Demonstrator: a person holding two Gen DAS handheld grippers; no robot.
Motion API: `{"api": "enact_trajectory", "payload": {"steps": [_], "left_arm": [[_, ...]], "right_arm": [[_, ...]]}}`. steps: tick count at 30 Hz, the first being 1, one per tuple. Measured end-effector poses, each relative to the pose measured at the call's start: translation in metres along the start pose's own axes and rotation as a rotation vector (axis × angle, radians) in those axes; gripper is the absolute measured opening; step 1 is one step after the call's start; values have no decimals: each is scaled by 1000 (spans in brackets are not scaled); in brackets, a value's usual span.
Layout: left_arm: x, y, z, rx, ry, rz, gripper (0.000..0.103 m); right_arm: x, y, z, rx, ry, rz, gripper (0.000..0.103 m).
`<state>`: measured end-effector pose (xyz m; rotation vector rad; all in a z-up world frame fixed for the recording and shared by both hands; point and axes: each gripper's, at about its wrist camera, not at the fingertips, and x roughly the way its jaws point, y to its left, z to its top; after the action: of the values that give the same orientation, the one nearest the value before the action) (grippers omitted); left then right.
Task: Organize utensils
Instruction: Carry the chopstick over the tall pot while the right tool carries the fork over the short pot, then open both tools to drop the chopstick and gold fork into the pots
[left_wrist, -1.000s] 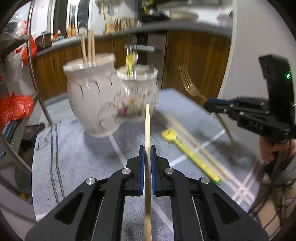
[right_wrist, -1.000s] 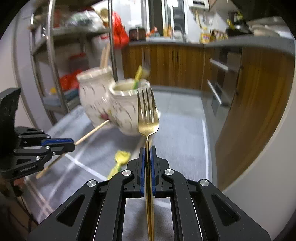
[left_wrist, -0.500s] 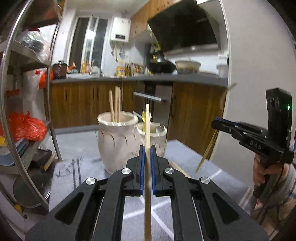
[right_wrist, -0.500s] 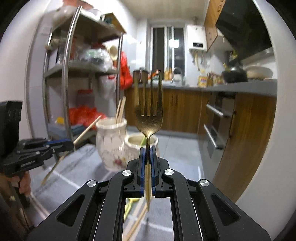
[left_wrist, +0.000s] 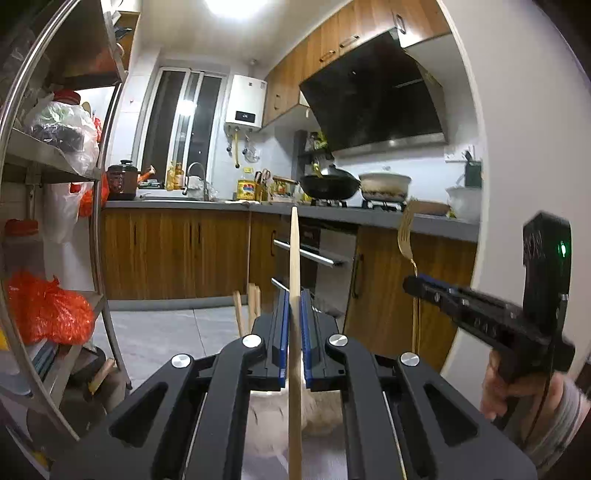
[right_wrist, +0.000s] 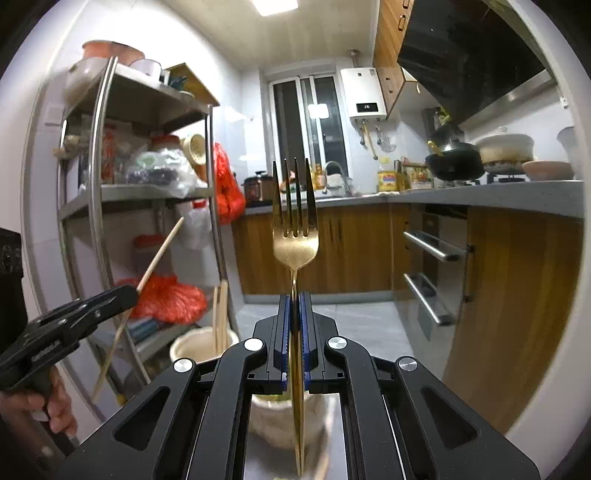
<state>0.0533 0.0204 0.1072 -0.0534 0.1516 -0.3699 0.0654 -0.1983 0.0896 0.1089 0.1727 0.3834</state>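
Left gripper (left_wrist: 291, 339) pinches a chopstick (left_wrist: 294, 258) upright, right gripper (right_wrist: 294, 339) a gold fork (right_wrist: 294, 236), ready for dropping into the jars (right_wrist: 201, 345) below.

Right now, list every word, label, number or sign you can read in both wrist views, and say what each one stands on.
No text reads with certainty.
white wall-mounted water heater: lit digits on its dark display, too small to read.
yellow plastic oil bottle: red and blue label, too blurred to read.
black right gripper: raised letters on its side, too blurred to read.
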Motion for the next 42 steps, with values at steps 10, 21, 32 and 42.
{"api": "enact_trajectory", "payload": {"steps": [10, 21, 32, 42], "left_arm": [[59, 20, 10, -62, -41, 25, 6], [97, 35, -18, -55, -47, 142, 6], [65, 43, -48, -78, 59, 145, 6], [67, 41, -58, -43, 103, 153, 8]], "right_arm": [[39, 3, 10, 36, -57, 16, 6], [66, 5, -12, 25, 22, 8, 6], [83, 2, -40, 47, 211, -6, 6], [90, 3, -48, 22, 265, -102, 7]]}}
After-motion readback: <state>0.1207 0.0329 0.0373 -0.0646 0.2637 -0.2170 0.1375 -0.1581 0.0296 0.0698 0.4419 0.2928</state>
